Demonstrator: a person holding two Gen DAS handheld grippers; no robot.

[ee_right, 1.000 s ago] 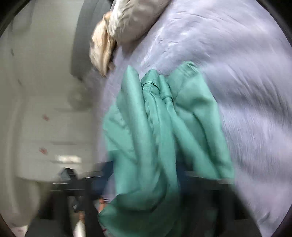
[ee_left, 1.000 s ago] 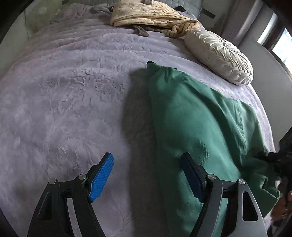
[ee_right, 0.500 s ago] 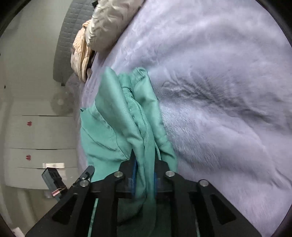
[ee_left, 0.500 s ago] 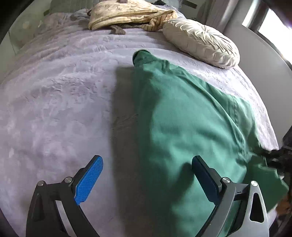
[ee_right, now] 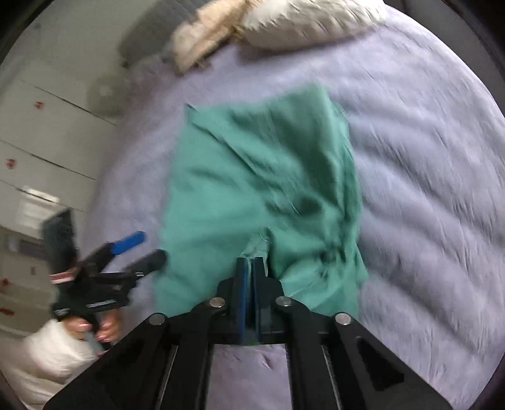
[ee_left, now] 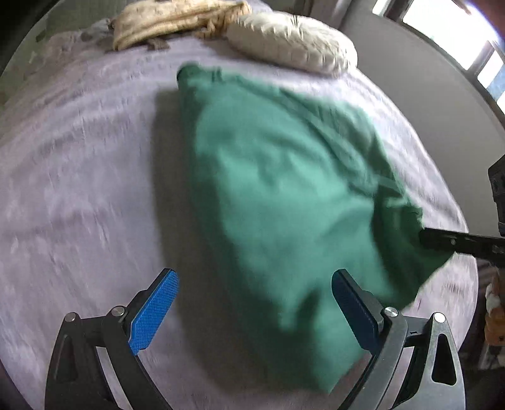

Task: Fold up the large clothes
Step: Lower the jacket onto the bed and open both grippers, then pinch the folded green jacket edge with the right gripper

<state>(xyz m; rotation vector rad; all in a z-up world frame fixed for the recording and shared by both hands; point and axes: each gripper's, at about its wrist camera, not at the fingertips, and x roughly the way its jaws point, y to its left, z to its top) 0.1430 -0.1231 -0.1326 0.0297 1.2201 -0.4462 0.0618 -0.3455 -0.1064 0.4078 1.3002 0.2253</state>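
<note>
Fingers of the right gripper (ee_right: 251, 268) pinch the green garment's (ee_right: 262, 176) edge at six o'clock; left gripper (ee_left: 252, 310) fingers spread, empty. Best lift evenly, keeping cloth taut.

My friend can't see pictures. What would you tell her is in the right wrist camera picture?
A black claw with blue pads is pinched shut on the near edge of a rumpled green garment lying on a fuzzy lavender blanket. At the left, a hand holds a second claw, open and holding nothing, beside the cloth. A cream pillow lies at the far end of the bed.
</note>
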